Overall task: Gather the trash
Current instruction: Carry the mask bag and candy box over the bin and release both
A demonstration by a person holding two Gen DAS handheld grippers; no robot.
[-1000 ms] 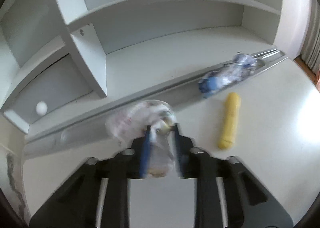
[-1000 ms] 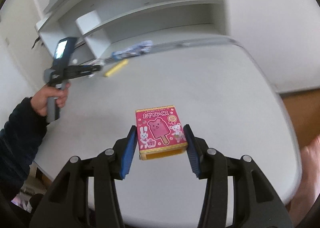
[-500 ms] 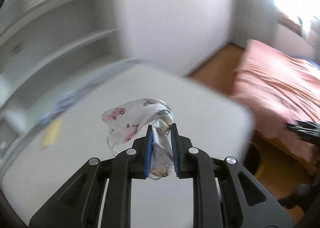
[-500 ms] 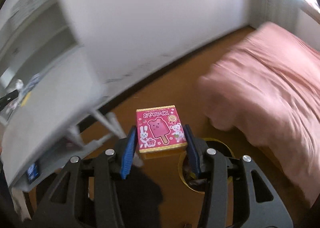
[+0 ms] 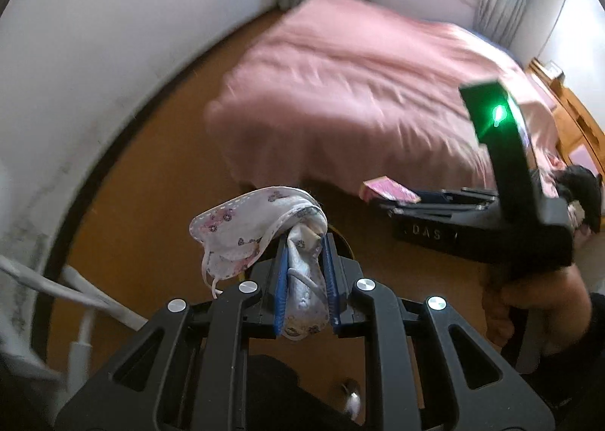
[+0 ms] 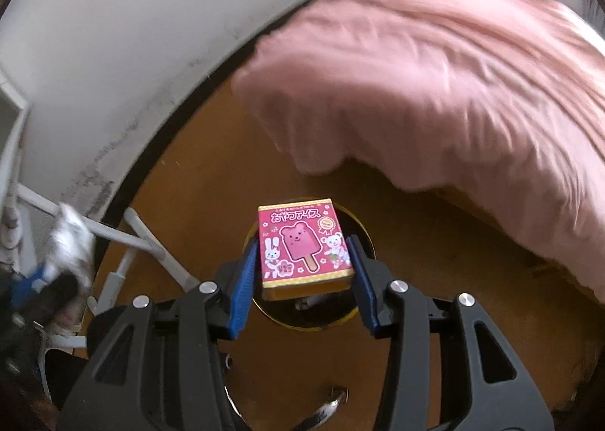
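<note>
My left gripper (image 5: 304, 241) is shut on a crumpled white face mask (image 5: 257, 226) with small pink and grey prints, held above the brown floor. My right gripper (image 6: 302, 257) is shut on a pink ice-cream box (image 6: 302, 245) with a bear popsicle picture. Right under that box stands a round yellow-rimmed bin (image 6: 359, 311) on the floor; part of its rim (image 5: 342, 238) shows behind the left fingers. In the left wrist view the right gripper (image 5: 382, 200) with the pink box (image 5: 389, 190) is to the right. The mask (image 6: 73, 238) shows blurred at the left of the right wrist view.
A bed with a pink cover (image 6: 435, 64) fills the right and back. A white wall (image 6: 132, 33) with a dark baseboard runs on the left. White table legs (image 6: 147, 241) stand at the lower left. The floor (image 5: 159, 185) is brown.
Both grippers have swung away from the white desk and shelves to the floor by the bed. They now hang over the yellow-rimmed bin, still holding the mask and the box.
</note>
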